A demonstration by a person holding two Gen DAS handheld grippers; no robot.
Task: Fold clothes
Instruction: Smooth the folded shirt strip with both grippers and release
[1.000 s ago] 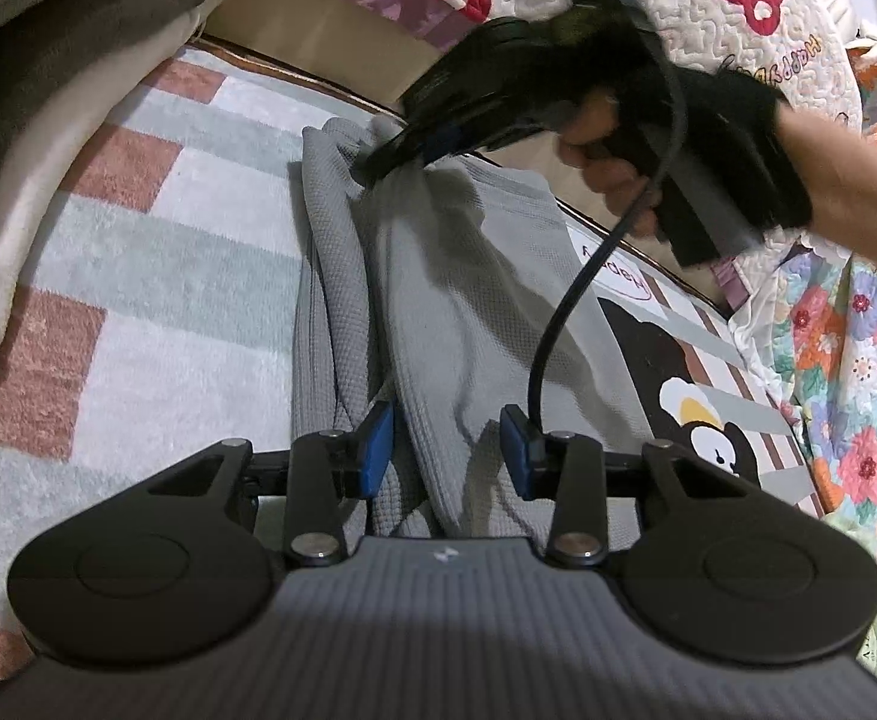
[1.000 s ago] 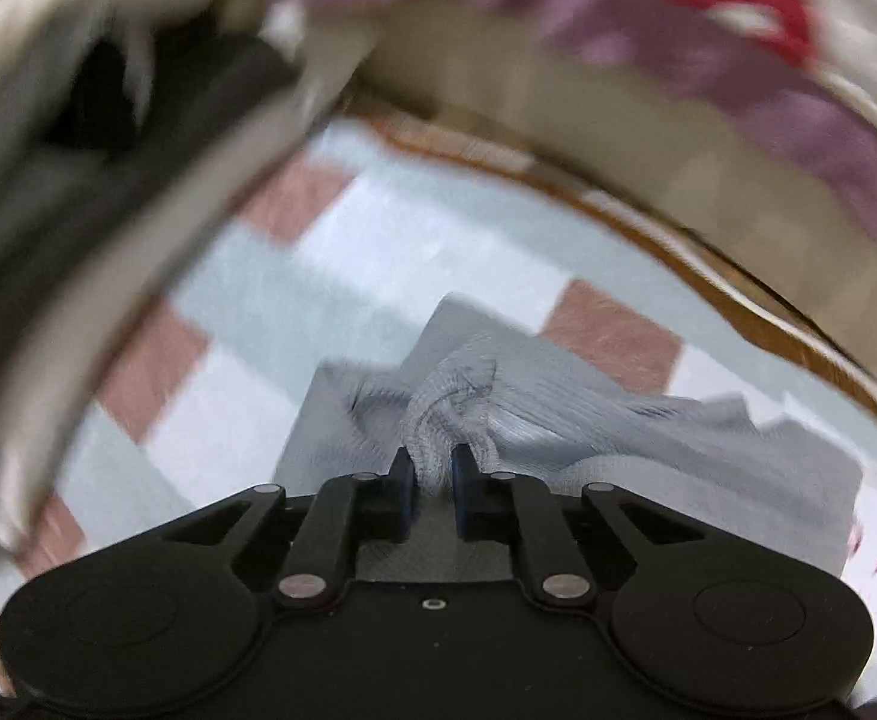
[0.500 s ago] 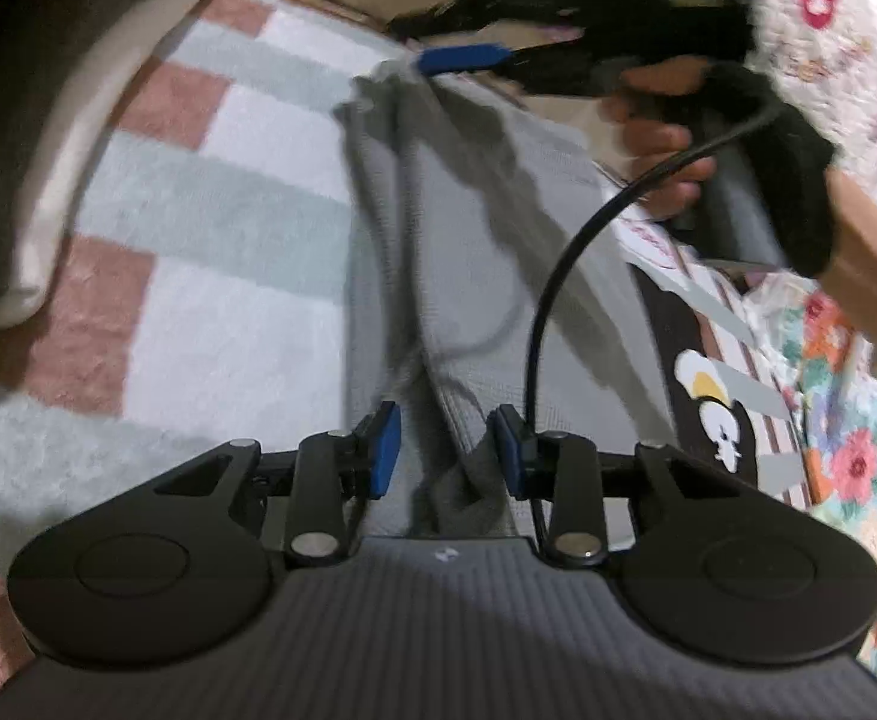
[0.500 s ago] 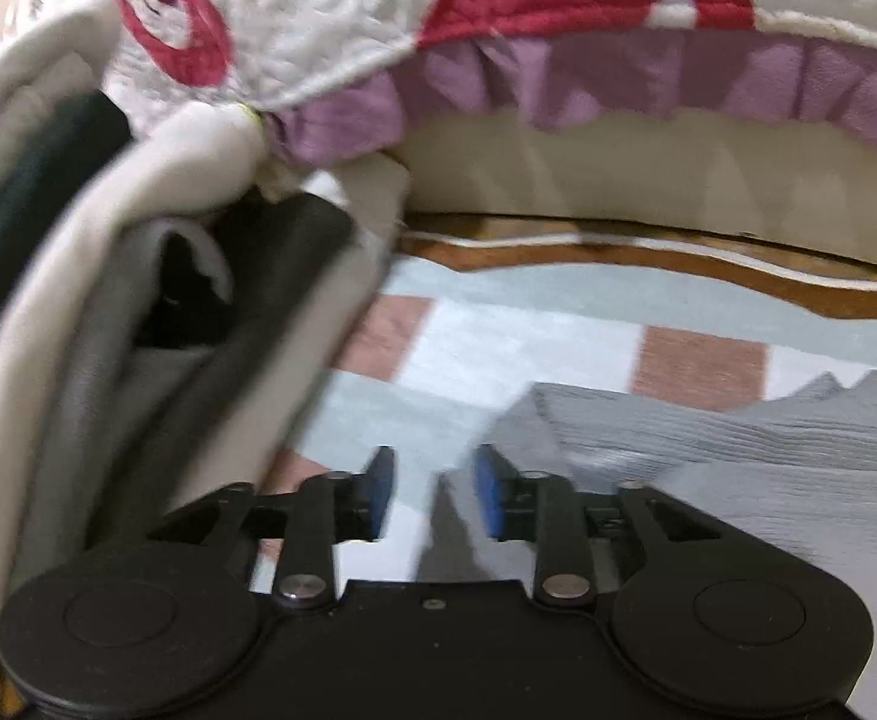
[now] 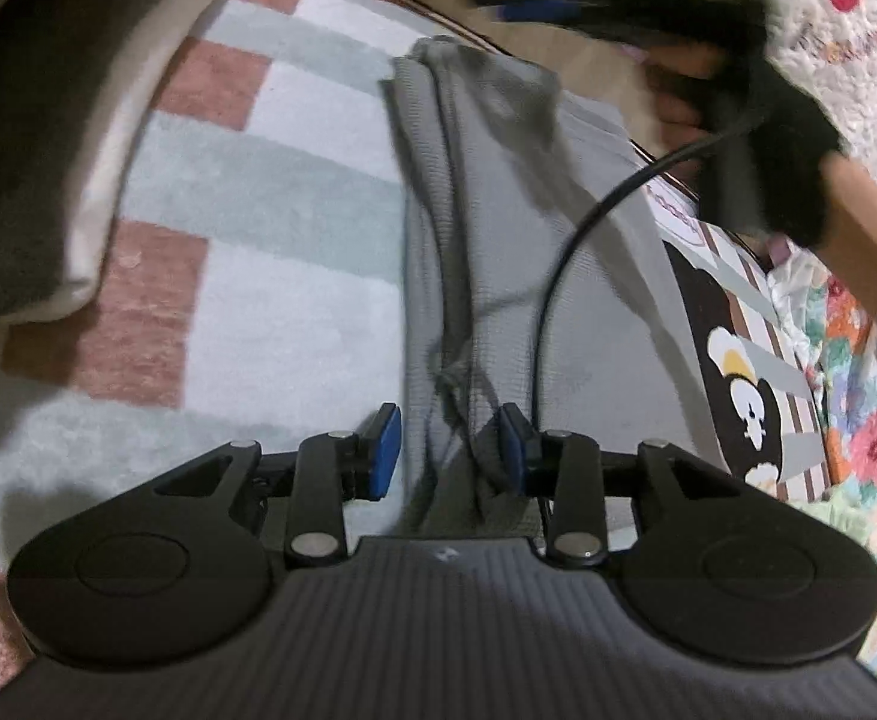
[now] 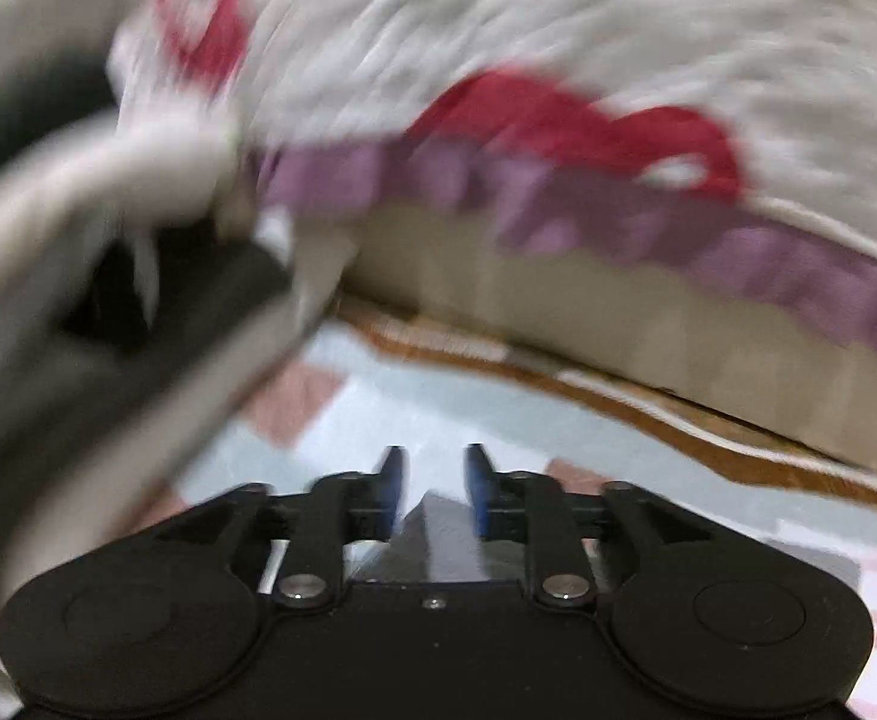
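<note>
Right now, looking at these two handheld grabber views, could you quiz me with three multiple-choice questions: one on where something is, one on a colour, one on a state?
1. Where does the grey garment lie?
A. on the checked rug
B. on a wooden chair
C. in a basket

2. What colour are the left gripper's finger pads?
A. yellow
B. blue
C. white

3. What is the right gripper doing?
A. clamping a sock
B. jaws opening, nothing pinched
C. holding a hanger

Answers:
1 A: the grey cloth is spread on the pink, white and pale green checked rug.
2 B: both pads beside the cloth bundle are blue.
3 B: its pads stand apart; the grey cloth shows below them, unpinched.
</note>
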